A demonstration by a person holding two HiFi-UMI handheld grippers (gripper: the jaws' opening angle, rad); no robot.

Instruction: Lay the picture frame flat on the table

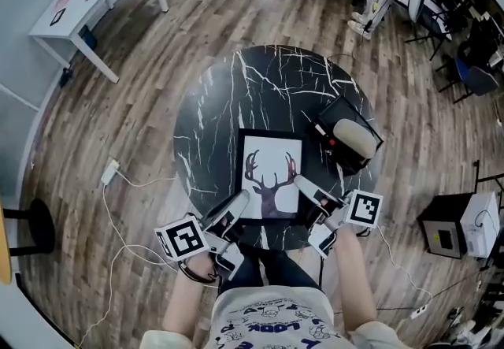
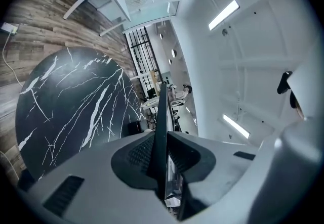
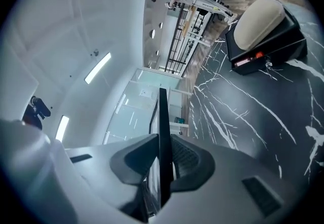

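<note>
The picture frame (image 1: 270, 174), black-rimmed with a deer print, faces up over the near part of the round black marble table (image 1: 213, 103). My left gripper (image 1: 236, 207) is shut on its near left corner and my right gripper (image 1: 304, 191) on its near right corner. The left gripper view shows the frame (image 2: 161, 127) edge-on, pinched between the dark pads of the left gripper (image 2: 162, 160), with the table on one side and the ceiling on the other. In the right gripper view the frame (image 3: 164, 132) is likewise clamped by the right gripper (image 3: 164, 160). Whether its far edge touches the table I cannot tell.
A black case with a beige roll (image 1: 350, 139) lies on the table's right side, close to the frame's far right corner, and appears in the right gripper view as the case (image 3: 263, 26). A white desk (image 1: 94, 1) stands far left. A cable and plug (image 1: 109, 174) lie on the wood floor.
</note>
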